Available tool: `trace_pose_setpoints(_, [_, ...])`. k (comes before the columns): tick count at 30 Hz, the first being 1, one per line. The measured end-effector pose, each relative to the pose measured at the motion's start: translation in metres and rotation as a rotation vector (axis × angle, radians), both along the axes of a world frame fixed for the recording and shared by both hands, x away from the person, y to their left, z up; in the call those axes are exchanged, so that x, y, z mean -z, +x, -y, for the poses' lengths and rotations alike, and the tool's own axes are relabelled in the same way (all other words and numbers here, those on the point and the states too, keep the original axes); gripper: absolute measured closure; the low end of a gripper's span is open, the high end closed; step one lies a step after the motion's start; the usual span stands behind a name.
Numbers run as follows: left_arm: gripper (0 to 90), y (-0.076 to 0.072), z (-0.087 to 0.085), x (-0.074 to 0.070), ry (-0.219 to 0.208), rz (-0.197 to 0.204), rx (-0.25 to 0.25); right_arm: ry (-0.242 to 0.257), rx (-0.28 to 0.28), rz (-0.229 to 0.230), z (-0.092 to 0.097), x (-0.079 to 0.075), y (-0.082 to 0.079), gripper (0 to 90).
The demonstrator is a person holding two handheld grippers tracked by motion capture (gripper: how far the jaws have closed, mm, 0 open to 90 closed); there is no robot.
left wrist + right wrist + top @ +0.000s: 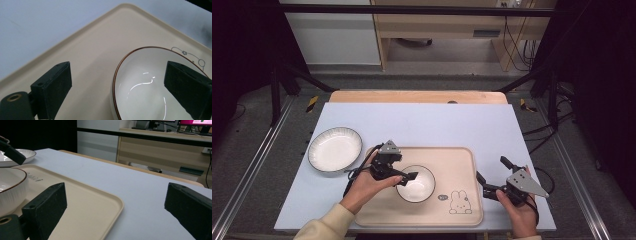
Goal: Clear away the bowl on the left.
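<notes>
Rabbit-print tray (462,210) beneath bowl (417,186); plate (334,149) aside

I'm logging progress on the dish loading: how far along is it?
Done: the bowl sits on the tray. In hand: the left tongs stand open astride the bowl's rim, not pressing it. Left: the plate lies on the mat beside the tray; the right tongs are open, holding nothing.

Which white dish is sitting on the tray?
The small bowl with the thin brown rim sits on the beige tray. The wider ribbed plate lies off it, on the blue table cover at the left.
</notes>
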State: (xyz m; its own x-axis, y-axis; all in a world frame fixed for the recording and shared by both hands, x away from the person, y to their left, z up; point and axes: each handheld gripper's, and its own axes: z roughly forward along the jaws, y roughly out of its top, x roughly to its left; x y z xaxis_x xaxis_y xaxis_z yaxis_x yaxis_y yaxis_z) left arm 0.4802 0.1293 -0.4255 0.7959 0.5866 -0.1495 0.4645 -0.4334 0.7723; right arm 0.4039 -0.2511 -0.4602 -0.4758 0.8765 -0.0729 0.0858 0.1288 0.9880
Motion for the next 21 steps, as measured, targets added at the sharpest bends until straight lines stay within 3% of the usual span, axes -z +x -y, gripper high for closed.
trace_pose_setpoints(9, [8.3, -0.004, -0.003, -0.007, -0.058, 0.124, 0.05, 0.009, 0.005, 0.006, 0.001, -0.001, -0.001, 4.2])
trace_pose_setpoints(14, [8.2, -0.007, -0.006, -0.011, -0.078, 0.158, 0.05, 0.012, 0.012, 0.008, 0.002, -0.001, -0.002, 4.1])
trace_pose_setpoints(17, [6.3, -0.008, -0.011, -0.013, -0.117, 0.157, 0.055, 0.012, 0.014, 0.005, 0.001, -0.001, -0.002, 3.9])
trace_pose_setpoints(21, [3.5, -0.009, -0.02, -0.015, -0.143, 0.185, 0.043, 0.016, 0.021, 0.011, 0.002, 0.0, -0.002, 3.4])
